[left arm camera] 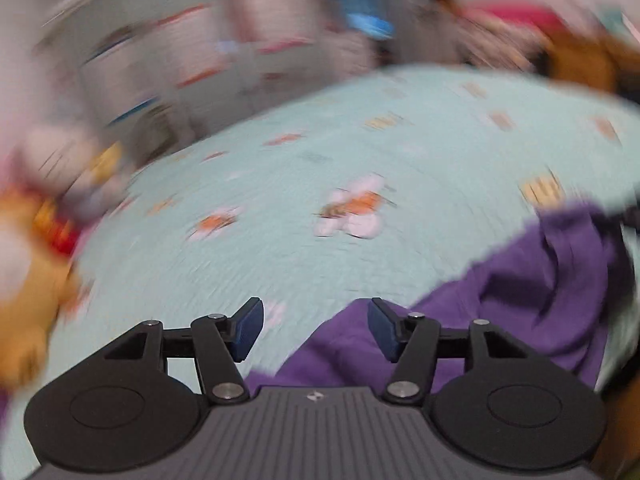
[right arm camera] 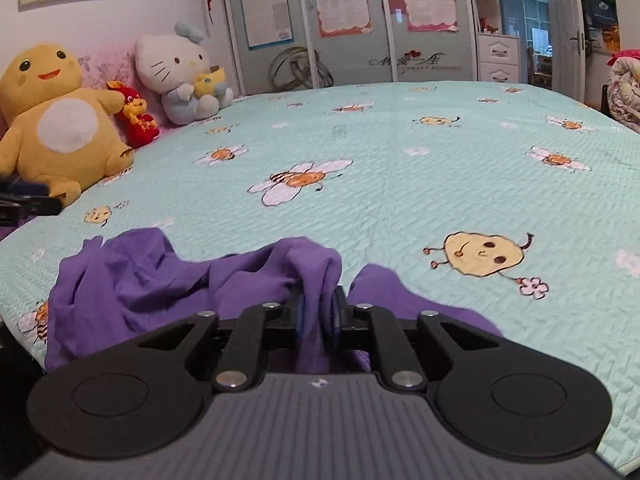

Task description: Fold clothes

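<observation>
On the bed, the right gripper was pinching the crumpled purple shirt while the left gripper gaped empty, so one-sided tugging could've bunched it worse

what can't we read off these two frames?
- Left wrist view: motion blur smears the room and plush toys; only the open left gripper is sharp.
- Crumpled purple knit garment: type unclear; near part hidden behind the right gripper body.
- Grey wardrobe door posters: text too small.
</observation>
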Demonstrator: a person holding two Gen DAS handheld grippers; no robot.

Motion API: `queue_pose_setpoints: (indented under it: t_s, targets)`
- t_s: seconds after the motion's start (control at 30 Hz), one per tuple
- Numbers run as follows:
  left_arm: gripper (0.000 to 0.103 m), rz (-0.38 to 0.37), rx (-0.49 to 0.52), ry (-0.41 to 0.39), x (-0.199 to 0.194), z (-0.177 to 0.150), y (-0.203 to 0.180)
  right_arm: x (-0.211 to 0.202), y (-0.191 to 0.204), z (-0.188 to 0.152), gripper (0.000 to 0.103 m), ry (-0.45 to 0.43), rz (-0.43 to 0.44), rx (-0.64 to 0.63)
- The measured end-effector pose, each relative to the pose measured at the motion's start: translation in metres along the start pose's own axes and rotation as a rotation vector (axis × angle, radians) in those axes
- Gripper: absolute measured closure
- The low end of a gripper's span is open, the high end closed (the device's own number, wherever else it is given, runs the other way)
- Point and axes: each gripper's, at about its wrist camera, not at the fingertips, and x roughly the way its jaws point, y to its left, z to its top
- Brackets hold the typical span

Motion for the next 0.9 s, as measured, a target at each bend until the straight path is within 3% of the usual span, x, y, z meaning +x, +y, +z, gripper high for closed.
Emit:
queue_pose_setpoints:
  t_s: [0.07, 0.13, 0.27, 0.33, 0.43, 0.5, 0.53, 0.6, 0.63, 0.67, 0.7, 0.73, 0.9]
  targets:
    - [0.042, -0.076, 0.11, 0.048, 0.029, 0.007, -0.006, -0.002, 0.002, -0.002, 0.081, 0.005, -0.001, -0.001]
    - [0.042, -0.161, 0.184, 0.117, 0.057, 0.005, -0.014, -0.004, 0.0, -0.004, 0.061, 0.016, -0.016, -0.002]
    - [0.045, -0.258, 0.31, 0.239, 0.096, -0.029, -0.02, -0.01, 0.001, -0.01, 0.056, 0.01, -0.029, -0.013]
    - [0.046, -0.302, 0.321, 0.259, 0.099, -0.036, -0.016, -0.007, 0.0, -0.01, 0.053, 0.019, -0.035, -0.006]
    - [0.048, -0.331, 0.246, 0.243, 0.106, -0.037, -0.011, -0.002, -0.002, -0.012, 0.048, 0.031, -0.04, 0.001]
    - [0.063, -0.324, 0.22, 0.229, 0.112, -0.041, -0.016, 0.003, -0.003, -0.012, 0.045, 0.041, -0.041, 0.001]
    - [0.079, -0.313, 0.212, 0.217, 0.109, -0.041, -0.019, 0.006, -0.003, -0.012, 0.045, 0.053, -0.045, -0.002]
    - [0.093, -0.291, 0.197, 0.192, 0.104, -0.042, -0.025, 0.01, -0.002, -0.014, 0.046, 0.051, -0.045, -0.009]
    - [0.102, -0.283, 0.189, 0.178, 0.101, -0.042, -0.027, 0.01, -0.001, -0.015, 0.055, 0.046, -0.043, -0.014]
    - [0.103, -0.274, 0.18, 0.163, 0.098, -0.042, -0.029, 0.011, 0.0, -0.015, 0.066, 0.041, -0.041, -0.02]
    - [0.103, -0.261, 0.179, 0.141, 0.093, -0.041, -0.031, 0.011, 0.003, -0.016, 0.088, 0.048, -0.038, -0.035]
    - [0.103, -0.246, 0.178, 0.118, 0.088, -0.039, -0.032, 0.012, 0.005, -0.016, 0.093, 0.055, -0.036, -0.051]
    - [0.103, -0.126, 0.138, -0.001, 0.062, -0.013, -0.02, -0.002, 0.007, -0.007, 0.095, 0.002, -0.053, -0.071]
